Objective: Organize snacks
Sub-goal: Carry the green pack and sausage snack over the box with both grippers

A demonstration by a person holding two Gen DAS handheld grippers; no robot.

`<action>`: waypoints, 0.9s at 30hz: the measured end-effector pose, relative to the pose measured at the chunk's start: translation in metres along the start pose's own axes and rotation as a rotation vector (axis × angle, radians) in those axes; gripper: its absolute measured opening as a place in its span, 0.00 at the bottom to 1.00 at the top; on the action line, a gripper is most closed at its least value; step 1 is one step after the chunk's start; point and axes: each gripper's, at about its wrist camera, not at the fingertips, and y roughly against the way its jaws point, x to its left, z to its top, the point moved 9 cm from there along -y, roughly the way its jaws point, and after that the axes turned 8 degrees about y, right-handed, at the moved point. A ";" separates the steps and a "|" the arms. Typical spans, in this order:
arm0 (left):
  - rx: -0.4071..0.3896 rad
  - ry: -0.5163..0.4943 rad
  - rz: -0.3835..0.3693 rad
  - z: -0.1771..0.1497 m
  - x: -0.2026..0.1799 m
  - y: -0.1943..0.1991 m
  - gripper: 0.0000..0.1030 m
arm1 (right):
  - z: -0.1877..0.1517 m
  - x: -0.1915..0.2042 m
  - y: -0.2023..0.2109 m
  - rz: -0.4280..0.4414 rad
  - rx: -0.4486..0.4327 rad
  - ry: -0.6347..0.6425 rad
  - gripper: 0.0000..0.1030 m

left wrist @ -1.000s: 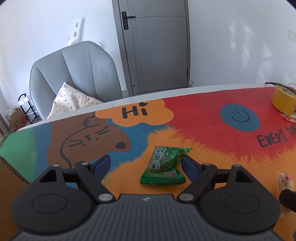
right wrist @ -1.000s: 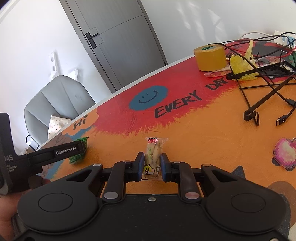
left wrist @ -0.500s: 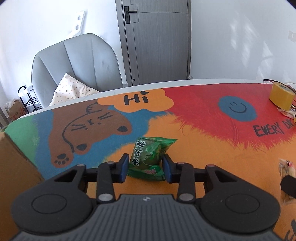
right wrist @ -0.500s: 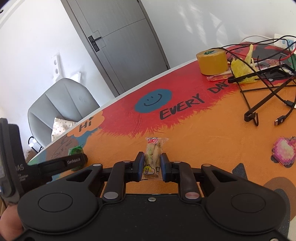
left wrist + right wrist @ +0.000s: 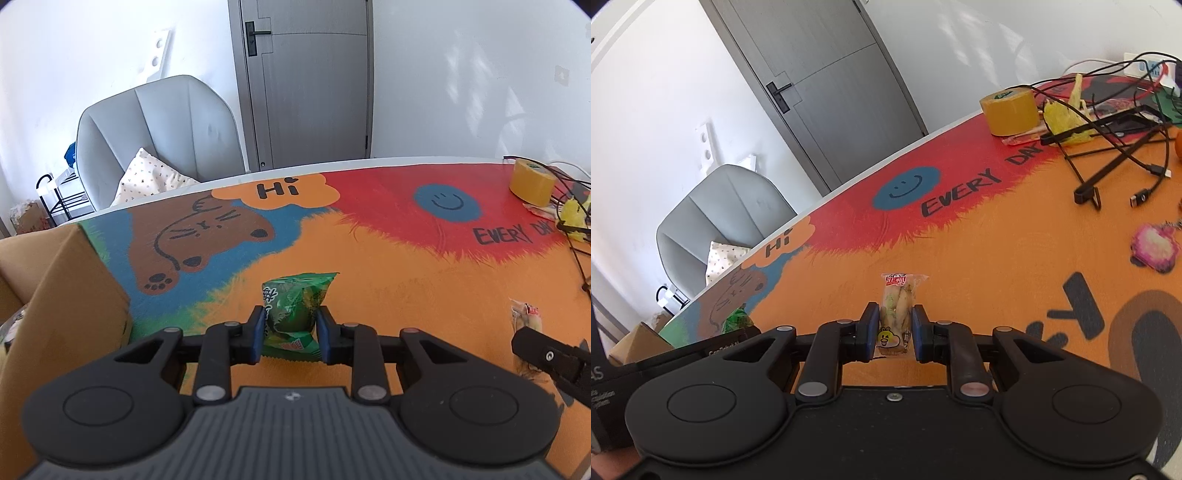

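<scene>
My left gripper (image 5: 289, 330) is shut on a green snack packet (image 5: 295, 308) and holds it above the colourful table mat (image 5: 406, 288). My right gripper (image 5: 895, 331) is shut on a clear yellowish snack packet (image 5: 897, 306) with a red label. That packet (image 5: 526, 319) and the right gripper's finger (image 5: 546, 354) also show at the right of the left wrist view. The green packet (image 5: 737, 319) shows at the left of the right wrist view, behind the left gripper's body. A cardboard box (image 5: 55, 295) stands at the left of the table.
A yellow tape roll (image 5: 1010, 110), a yellow wrapper (image 5: 1065, 118), black cables and a stand (image 5: 1108, 162) crowd the far right. A pink pixel charm (image 5: 1154, 247) lies at the right. A grey chair (image 5: 155, 136) with a cushion stands behind the table.
My left gripper closed on the green packet, lifted it and moved back towards the box, which has come into view. My right gripper kept its hold and rose slightly.
</scene>
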 end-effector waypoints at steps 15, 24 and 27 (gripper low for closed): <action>-0.088 0.029 -0.043 0.012 0.030 0.059 0.27 | 0.000 0.029 0.039 0.020 -0.074 0.009 0.20; -0.164 0.094 -0.075 0.031 0.067 0.100 0.27 | 0.003 0.070 0.053 0.059 -0.102 0.064 0.20; -0.184 0.113 -0.074 0.036 0.082 0.112 0.27 | 0.004 0.089 0.057 0.081 -0.115 0.085 0.20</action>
